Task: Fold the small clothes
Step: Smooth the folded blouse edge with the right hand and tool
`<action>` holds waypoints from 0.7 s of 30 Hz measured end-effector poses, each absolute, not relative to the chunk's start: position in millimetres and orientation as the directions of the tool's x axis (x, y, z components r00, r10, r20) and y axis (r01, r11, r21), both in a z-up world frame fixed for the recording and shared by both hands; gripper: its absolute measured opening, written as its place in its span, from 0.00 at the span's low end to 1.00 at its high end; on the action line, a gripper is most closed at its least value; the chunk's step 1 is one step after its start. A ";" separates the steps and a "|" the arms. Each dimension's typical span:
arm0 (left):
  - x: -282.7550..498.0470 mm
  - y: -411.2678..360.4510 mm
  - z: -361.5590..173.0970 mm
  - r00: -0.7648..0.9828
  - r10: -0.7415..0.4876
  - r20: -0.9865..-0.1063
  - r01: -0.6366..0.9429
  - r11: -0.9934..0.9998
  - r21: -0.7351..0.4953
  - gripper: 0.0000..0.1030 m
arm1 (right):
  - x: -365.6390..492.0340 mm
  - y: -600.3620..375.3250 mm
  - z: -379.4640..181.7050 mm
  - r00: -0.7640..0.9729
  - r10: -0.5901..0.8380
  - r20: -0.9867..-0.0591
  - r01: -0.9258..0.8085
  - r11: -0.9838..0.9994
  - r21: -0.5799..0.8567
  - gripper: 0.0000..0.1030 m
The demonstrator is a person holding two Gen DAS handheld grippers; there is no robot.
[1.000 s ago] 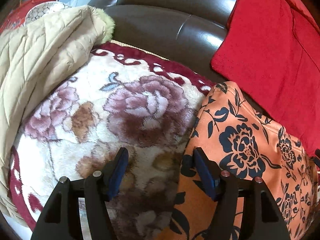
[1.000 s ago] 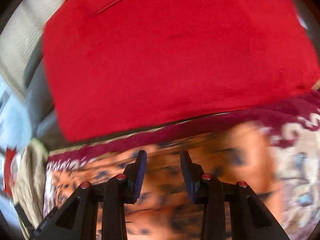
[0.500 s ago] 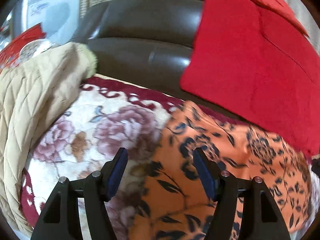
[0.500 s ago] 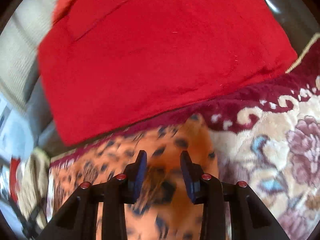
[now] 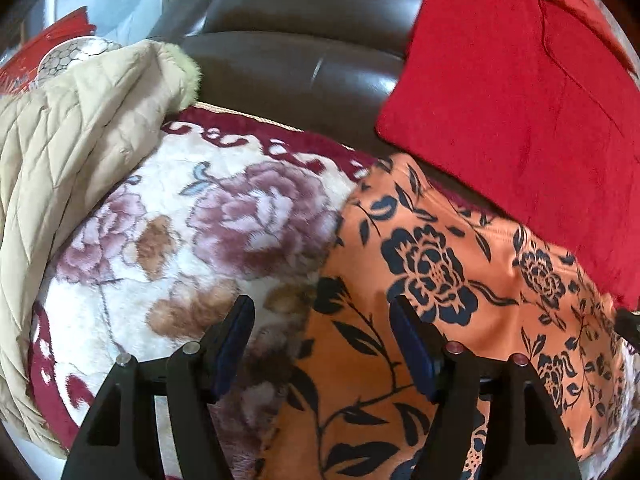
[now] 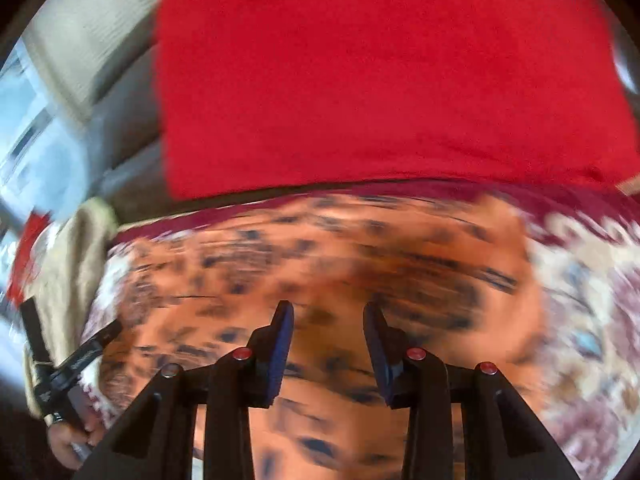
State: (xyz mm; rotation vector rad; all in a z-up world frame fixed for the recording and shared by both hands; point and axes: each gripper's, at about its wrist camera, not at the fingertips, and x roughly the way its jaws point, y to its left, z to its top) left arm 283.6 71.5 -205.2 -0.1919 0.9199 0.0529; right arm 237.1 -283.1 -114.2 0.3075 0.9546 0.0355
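I hold both grippers — left (image 5: pixel 320 344), right (image 6: pixel 326 340) — unclenched, empty, over the orange cloth (image 5: pixel 440 300), ready to pick fold edges.

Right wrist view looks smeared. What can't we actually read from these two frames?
- Right wrist view: motion blur smears the orange floral garment; its folds and edges are unreadable.
- Left wrist view: the garment runs under the left gripper and off the bottom edge; near hem unseen.
- Red cloth: cut by the frame's rim, type unclear.
- Right gripper: contact with the fabric unclear.
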 end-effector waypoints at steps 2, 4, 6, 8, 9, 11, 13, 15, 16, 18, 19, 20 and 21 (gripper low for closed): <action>284.5 74.6 -206.8 0.600 -0.003 -0.800 -0.139 0.984 -0.108 0.70 | 257.2 -245.6 -114.5 0.564 0.235 -0.792 0.027 0.953 0.303 0.39; 288.0 78.2 -214.7 0.575 0.028 -0.818 -0.153 0.986 -0.073 0.70 | 284.5 -205.3 -118.5 0.539 0.308 -0.784 -0.044 0.940 0.339 0.39; 289.1 85.3 -222.3 0.559 0.019 -0.829 -0.162 0.983 -0.087 0.70 | 296.9 -176.5 -124.1 0.516 0.360 -0.777 -0.088 0.925 0.371 0.39; 289.5 90.9 -225.1 0.559 0.017 -0.829 -0.170 0.981 -0.094 0.70 | 317.8 -142.2 -133.4 0.483 0.414 -0.772 -0.129 0.905 0.405 0.39; 290.3 91.5 -224.9 0.563 0.027 -0.826 -0.169 0.982 -0.082 0.70 | 328.4 -126.5 -139.6 0.459 0.443 -0.770 -0.144 0.892 0.427 0.39; 294.0 92.2 -226.8 0.566 0.042 -0.823 -0.162 0.985 -0.061 0.70 | 346.9 -96.2 -154.7 0.410 0.488 -0.770 -0.166 0.871 0.463 0.39; 295.6 91.8 -228.8 0.565 0.045 -0.824 -0.157 0.986 -0.054 0.70 | 369.3 -60.9 -182.5 0.361 0.468 -0.806 -0.164 0.883 0.440 0.40; 295.2 91.7 -227.9 0.568 0.041 -0.822 -0.151 0.987 -0.055 0.70 | 381.1 -44.7 -200.8 0.375 0.415 -0.829 -0.160 0.910 0.383 0.40; 294.8 92.5 -226.4 0.575 0.034 -0.818 -0.147 0.987 -0.063 0.70 | 385.5 -40.9 -204.2 0.392 0.412 -0.823 -0.159 0.911 0.380 0.40; 292.8 92.5 -220.7 0.596 0.028 -0.802 -0.141 0.988 -0.071 0.70 | 386.3 -47.8 -199.6 0.408 0.439 -0.800 -0.134 0.896 0.423 0.40; 290.4 91.2 -216.8 0.611 0.024 -0.791 -0.134 0.988 -0.074 0.70 | 383.2 -55.3 -195.2 0.417 0.467 -0.780 -0.120 0.879 0.462 0.40; 288.2 88.9 -212.6 0.625 0.013 -0.781 -0.121 0.989 -0.080 0.70 | 376.4 -63.6 -188.6 0.440 0.478 -0.760 -0.122 0.871 0.477 0.40; 286.0 85.7 -208.9 0.634 -0.004 -0.773 -0.103 0.991 -0.090 0.70 | 371.2 -69.1 -183.2 0.458 0.472 -0.753 -0.126 0.873 0.471 0.40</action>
